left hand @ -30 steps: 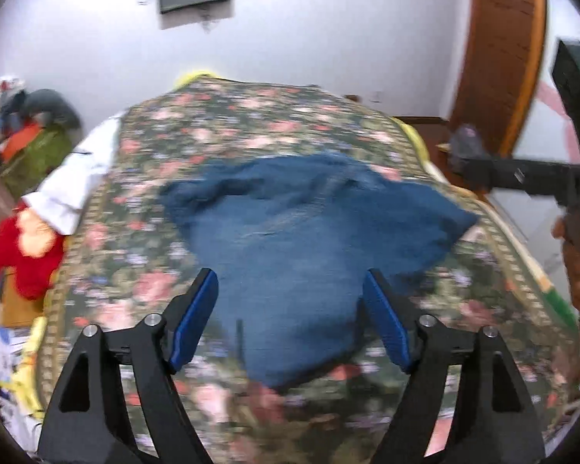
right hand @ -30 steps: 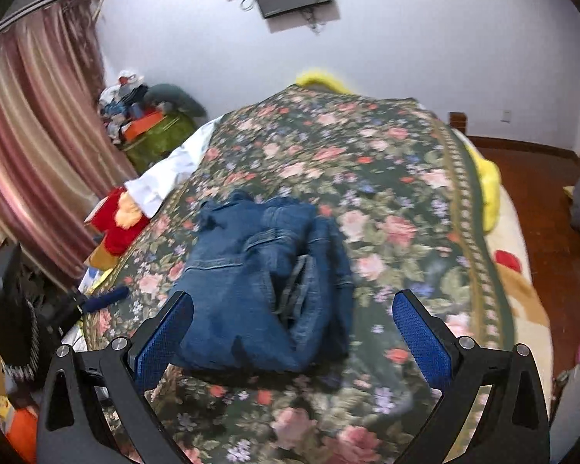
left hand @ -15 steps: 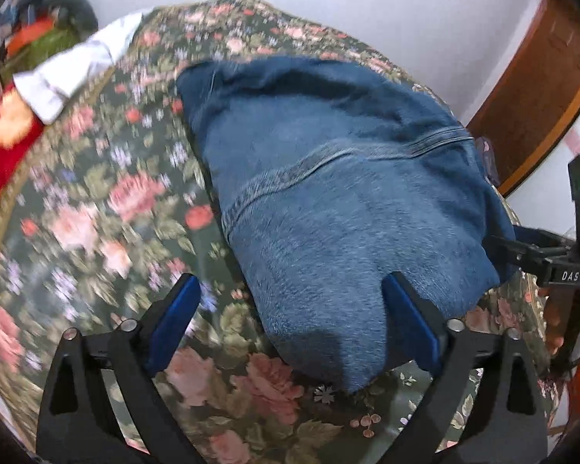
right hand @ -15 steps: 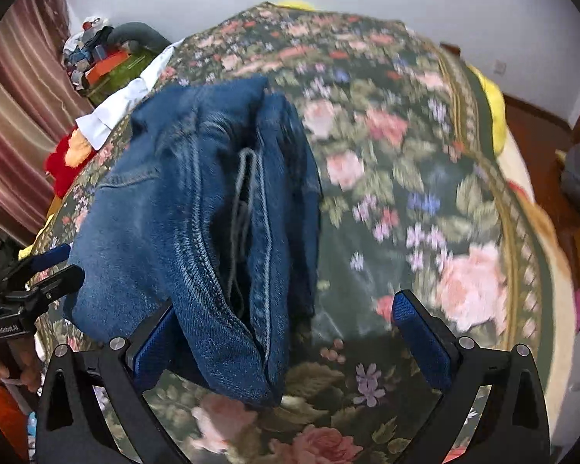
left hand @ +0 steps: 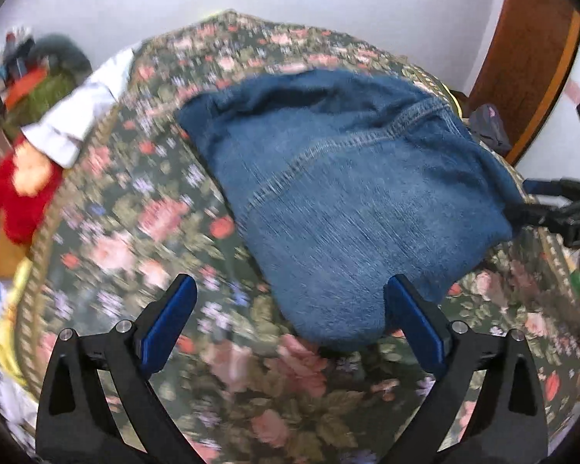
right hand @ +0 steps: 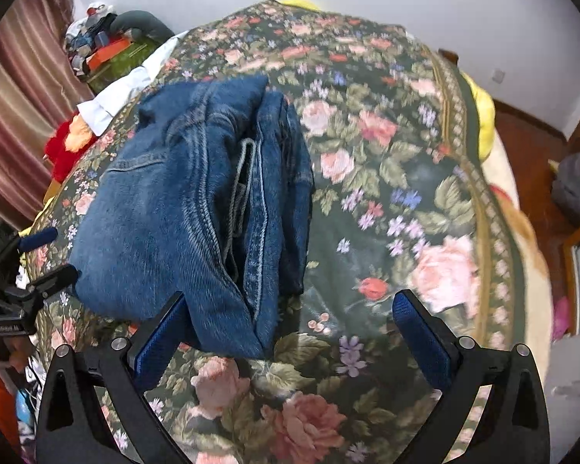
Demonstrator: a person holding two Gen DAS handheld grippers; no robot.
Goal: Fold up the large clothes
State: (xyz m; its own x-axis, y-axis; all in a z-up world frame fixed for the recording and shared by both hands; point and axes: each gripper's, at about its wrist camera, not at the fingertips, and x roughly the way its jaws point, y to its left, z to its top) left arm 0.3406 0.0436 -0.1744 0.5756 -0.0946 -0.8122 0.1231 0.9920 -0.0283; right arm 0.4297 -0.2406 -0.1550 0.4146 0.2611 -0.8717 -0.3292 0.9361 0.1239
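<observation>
Folded blue jeans (left hand: 352, 201) lie in a thick bundle on the floral bedspread (left hand: 143, 224); they also show in the right wrist view (right hand: 197, 208) with layered edges facing me. My left gripper (left hand: 290, 313) is open and empty, just short of the bundle's near edge, right finger (left hand: 413, 317) beside the denim. My right gripper (right hand: 290, 332) is open and empty, its left finger (right hand: 158, 340) by the bundle's near corner. Each gripper shows at the edge of the other's view: the right one (left hand: 560, 208) and the left one (right hand: 31, 263).
A white cloth (left hand: 81, 116) and a red plush toy (left hand: 19, 193) lie at the bed's left edge. A pile of clutter (right hand: 108, 42) sits by the striped curtain (right hand: 15, 96). A wooden door (left hand: 529, 62) and a dark bag (right hand: 572, 185) are on the right.
Both grippers have drawn back a little from the jeans and tilted up, so the bundle looks smaller. Both stay open. The jeans have not moved.
</observation>
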